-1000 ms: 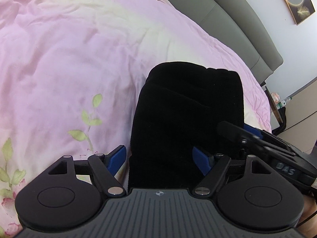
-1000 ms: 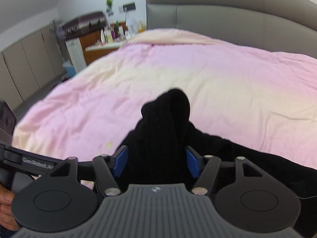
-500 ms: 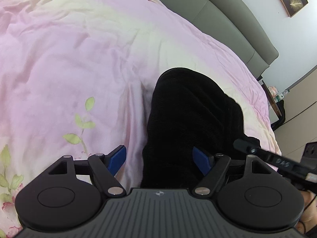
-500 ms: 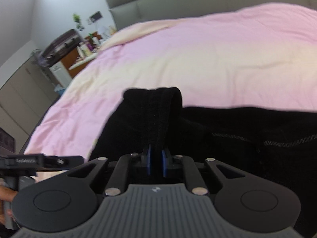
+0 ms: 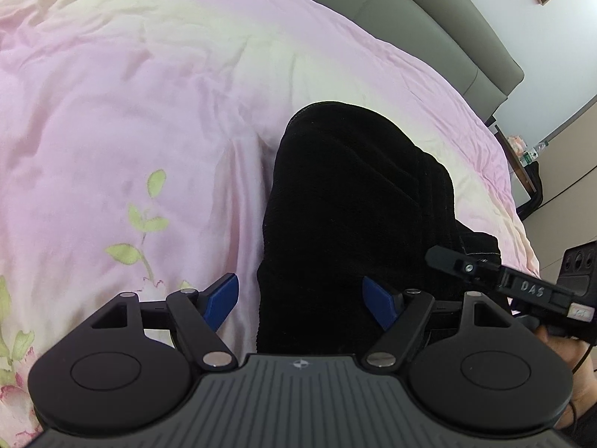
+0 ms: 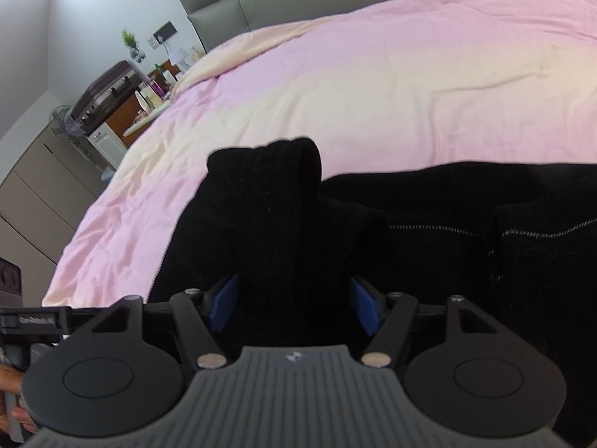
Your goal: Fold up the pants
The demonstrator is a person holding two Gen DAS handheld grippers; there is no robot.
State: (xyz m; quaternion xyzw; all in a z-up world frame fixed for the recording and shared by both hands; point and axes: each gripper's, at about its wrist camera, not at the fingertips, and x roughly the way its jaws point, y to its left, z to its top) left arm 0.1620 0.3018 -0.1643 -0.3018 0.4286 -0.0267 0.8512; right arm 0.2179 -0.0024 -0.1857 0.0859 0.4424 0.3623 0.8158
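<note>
Pants [image 6: 283, 231]: bunched ridge between my right gripper [image 6: 294, 308], jaws just spread, unpinched. Left gripper [image 5: 300, 300] spread. Risk: ridge slumps, fold unrolls across bed [image 6: 373, 86].

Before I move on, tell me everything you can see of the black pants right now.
The black pants lie folded into a thick, soft bundle on the pink bedspread, ribbed or corduroy-like in texture, with pale stitching along one seam. One bunched end stands up as a rounded hump. The right claw has just been opening; cloth sits between its blue pads, apparently unpinched. The left claw is open astride the near edge.
</note>
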